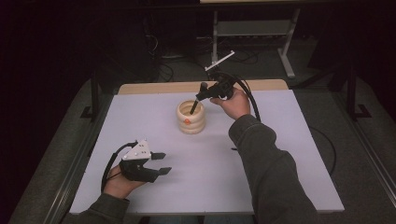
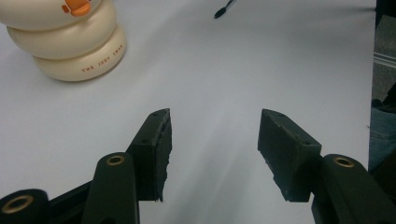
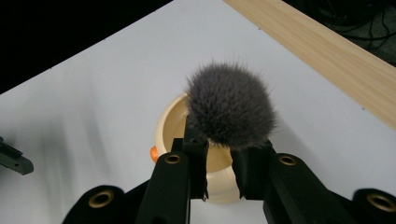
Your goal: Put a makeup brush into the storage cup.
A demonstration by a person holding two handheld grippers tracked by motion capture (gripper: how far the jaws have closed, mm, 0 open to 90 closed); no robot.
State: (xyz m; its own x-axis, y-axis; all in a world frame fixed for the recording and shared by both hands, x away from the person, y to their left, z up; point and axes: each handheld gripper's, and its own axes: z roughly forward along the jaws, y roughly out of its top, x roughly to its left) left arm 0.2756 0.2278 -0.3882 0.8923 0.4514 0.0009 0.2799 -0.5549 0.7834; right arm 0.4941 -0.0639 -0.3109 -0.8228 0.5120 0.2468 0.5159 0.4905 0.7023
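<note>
A cream, ring-stacked holder [image 1: 191, 119] with an orange beak mark stands at the table's middle back; it is also in the left gripper view [image 2: 65, 42] and the right gripper view [image 3: 170, 126]. My right gripper [image 1: 201, 93] hangs just above it, tilted down, shut on a brush [image 3: 229, 105] with a fluffy grey head. The brush's dark handle [image 1: 194, 107] reaches down into the holder's mouth. My left gripper [image 1: 161, 163] rests low at the front left, open, with only bare table between its pads [image 2: 154, 144].
The white tabletop [image 1: 261, 186] ends in a wooden strip [image 1: 154, 87] at the far edge. A small dark object [image 2: 224, 8] lies on the table right of the holder, beside the person's right sleeve [image 1: 266, 163]. Dark floor and a metal frame [image 1: 252, 28] lie beyond.
</note>
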